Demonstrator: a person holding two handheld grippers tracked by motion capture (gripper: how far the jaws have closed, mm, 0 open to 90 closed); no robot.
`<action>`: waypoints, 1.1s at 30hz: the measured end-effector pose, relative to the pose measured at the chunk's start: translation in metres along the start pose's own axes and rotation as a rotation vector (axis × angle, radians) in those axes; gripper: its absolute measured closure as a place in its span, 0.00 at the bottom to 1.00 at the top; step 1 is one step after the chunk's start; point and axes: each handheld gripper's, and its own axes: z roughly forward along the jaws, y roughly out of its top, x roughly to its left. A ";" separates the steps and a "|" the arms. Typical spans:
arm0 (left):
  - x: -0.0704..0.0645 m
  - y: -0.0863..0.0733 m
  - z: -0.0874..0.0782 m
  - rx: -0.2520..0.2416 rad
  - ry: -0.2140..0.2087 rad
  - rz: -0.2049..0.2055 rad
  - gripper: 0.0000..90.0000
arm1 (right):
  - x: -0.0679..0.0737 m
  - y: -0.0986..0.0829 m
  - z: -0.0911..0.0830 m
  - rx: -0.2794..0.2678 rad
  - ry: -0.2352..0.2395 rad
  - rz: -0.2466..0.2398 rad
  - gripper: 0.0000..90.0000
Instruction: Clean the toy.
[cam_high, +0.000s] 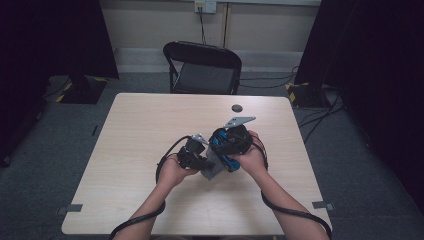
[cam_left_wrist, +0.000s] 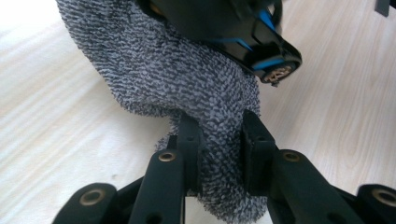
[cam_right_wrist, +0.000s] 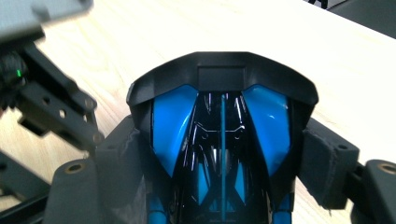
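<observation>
Wooden table (cam_high: 140, 150) — left tongs (cam_left_wrist: 218, 144) pinch grey cloth (cam_left_wrist: 177, 79); right tongs (cam_right_wrist: 224, 163) clamp black-blue gadget (cam_right_wrist: 222, 121).

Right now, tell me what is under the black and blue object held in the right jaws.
A grey cloth lies under the black and blue object and is pinched by the left gripper. Below it is the table. The object's underside is covered by the cloth.

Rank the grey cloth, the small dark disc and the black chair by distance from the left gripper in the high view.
1. grey cloth: clamped in the left gripper, just to its right.
2. small dark disc: on the table's far side, right of centre.
3. black chair: beyond the far edge.
</observation>
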 end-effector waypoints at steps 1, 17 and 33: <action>-0.001 0.000 0.002 0.001 -0.002 0.004 0.82 | 0.000 0.000 0.000 0.001 -0.001 0.001 0.29; -0.014 -0.005 0.016 0.026 -0.020 0.038 0.82 | -0.004 0.009 -0.001 -0.011 -0.007 0.020 0.29; -0.028 -0.007 0.026 0.059 -0.058 0.078 0.82 | -0.005 0.025 -0.004 -0.022 -0.011 0.015 0.29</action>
